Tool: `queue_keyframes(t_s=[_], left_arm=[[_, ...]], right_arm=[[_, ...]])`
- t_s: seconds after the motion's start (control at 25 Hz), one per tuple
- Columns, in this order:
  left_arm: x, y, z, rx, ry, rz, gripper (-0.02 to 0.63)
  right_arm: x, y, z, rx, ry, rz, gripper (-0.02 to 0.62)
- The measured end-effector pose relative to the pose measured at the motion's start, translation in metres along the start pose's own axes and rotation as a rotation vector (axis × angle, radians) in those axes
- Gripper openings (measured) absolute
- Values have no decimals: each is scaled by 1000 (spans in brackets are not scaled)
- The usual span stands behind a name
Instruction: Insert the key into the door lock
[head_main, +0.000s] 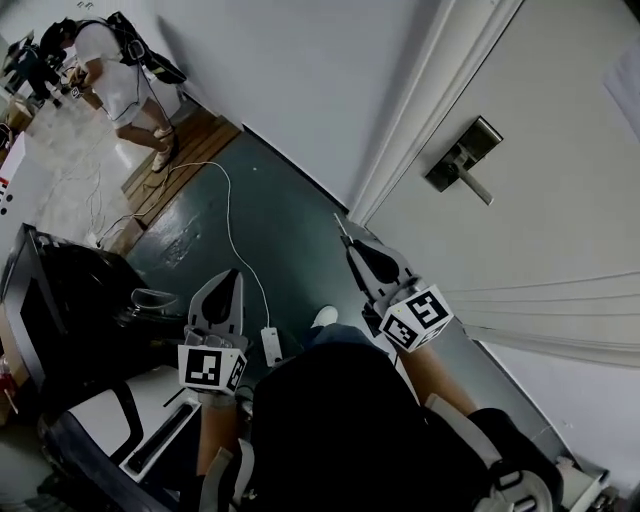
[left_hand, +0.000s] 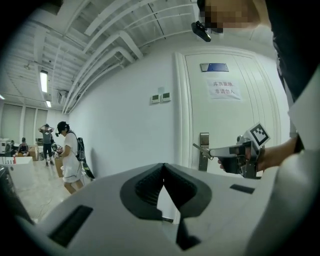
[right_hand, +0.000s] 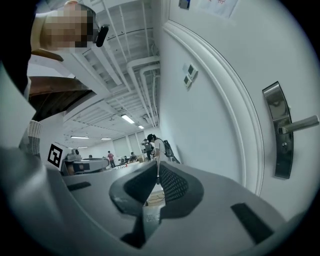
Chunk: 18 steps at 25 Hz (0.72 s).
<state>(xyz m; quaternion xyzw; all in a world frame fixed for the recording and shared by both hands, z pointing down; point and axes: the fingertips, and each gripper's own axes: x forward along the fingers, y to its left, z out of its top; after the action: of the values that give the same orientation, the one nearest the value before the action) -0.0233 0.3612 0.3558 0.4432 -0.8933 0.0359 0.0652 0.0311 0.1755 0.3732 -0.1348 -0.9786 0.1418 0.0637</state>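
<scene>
The white door (head_main: 560, 120) stands at the right, with a metal lock plate (head_main: 463, 152) and lever handle (head_main: 476, 185). My right gripper (head_main: 352, 243) is shut on the key (head_main: 341, 225), whose thin blade sticks out past the jaw tips, below and left of the lock and well apart from it. In the right gripper view the key (right_hand: 151, 215) sits between the shut jaws of that gripper (right_hand: 157, 167), and the lock plate (right_hand: 280, 132) is off to the right. My left gripper (head_main: 226, 288) hangs lower left, shut and empty (left_hand: 164, 167).
A person in a white shirt (head_main: 120, 75) stands far back at the left. A white cable (head_main: 232, 215) runs over the dark floor to an adapter (head_main: 270, 345). Black furniture (head_main: 70, 290) crowds the left. A paper notice (left_hand: 223, 89) hangs on the door.
</scene>
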Motion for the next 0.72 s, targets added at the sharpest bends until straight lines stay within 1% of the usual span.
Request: queue_keyframes(t_s=[0.16,0.32,0.44,0.56,0.72], left_arm=[[52,2,9,34,2,-68,8],[94,-8,17,49,4,-149,8],[123,-23,20,61,8,-229,8],[148,-38,18,67,23,-313,8],[186,-58,20,70,22,-428,8]], right_arm=[[13,-37,12,21,-29,-48,32],[8,-71,18,76,-63,-122,32],[-5,-96,17,109,-88,-192,32],[-22,-117,18,140,-116,-277,32],[-41,-141,20,168,-149,-388,32]])
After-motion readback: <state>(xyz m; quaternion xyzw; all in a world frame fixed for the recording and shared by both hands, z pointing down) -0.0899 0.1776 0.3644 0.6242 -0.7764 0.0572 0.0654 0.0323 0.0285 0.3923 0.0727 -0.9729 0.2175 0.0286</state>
